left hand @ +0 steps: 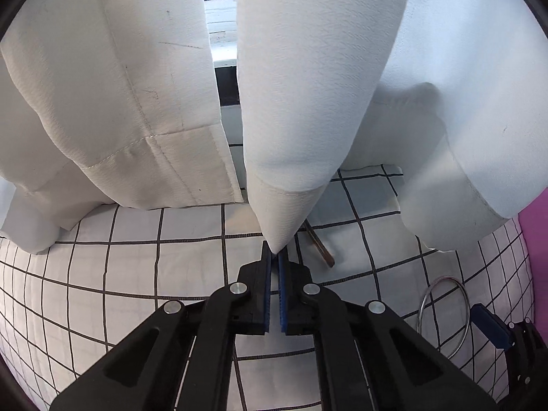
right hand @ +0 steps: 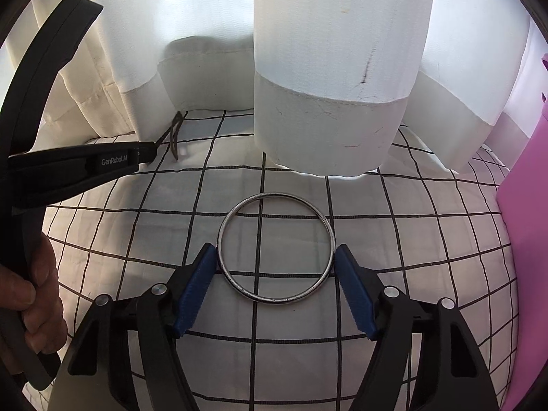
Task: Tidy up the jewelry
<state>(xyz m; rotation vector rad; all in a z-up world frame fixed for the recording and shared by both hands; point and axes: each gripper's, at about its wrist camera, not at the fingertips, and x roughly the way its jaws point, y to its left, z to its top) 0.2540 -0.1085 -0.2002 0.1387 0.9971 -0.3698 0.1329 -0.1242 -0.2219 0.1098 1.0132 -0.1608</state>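
Observation:
A silver bangle [right hand: 275, 246] lies flat on the white grid-patterned cloth [right hand: 102, 239]. My right gripper [right hand: 275, 257] is open, its blue pads on either side of the bangle's near half, close to its rim. The bangle also shows in the left wrist view [left hand: 443, 311] at the lower right. My left gripper [left hand: 274, 257] is shut, its tips at the hem point of a white curtain fold [left hand: 291, 137]; whether it pinches the fabric is unclear. A thin brown hair clip [left hand: 320, 245] lies just right of those tips, and also shows in the right wrist view [right hand: 174, 137].
White curtains [right hand: 342, 68] hang down onto the cloth along the back. A pink object [right hand: 527, 239] stands at the right edge. A hand [right hand: 34, 301] holds the left gripper's handle at the left. A window gap [left hand: 221, 17] shows between curtains.

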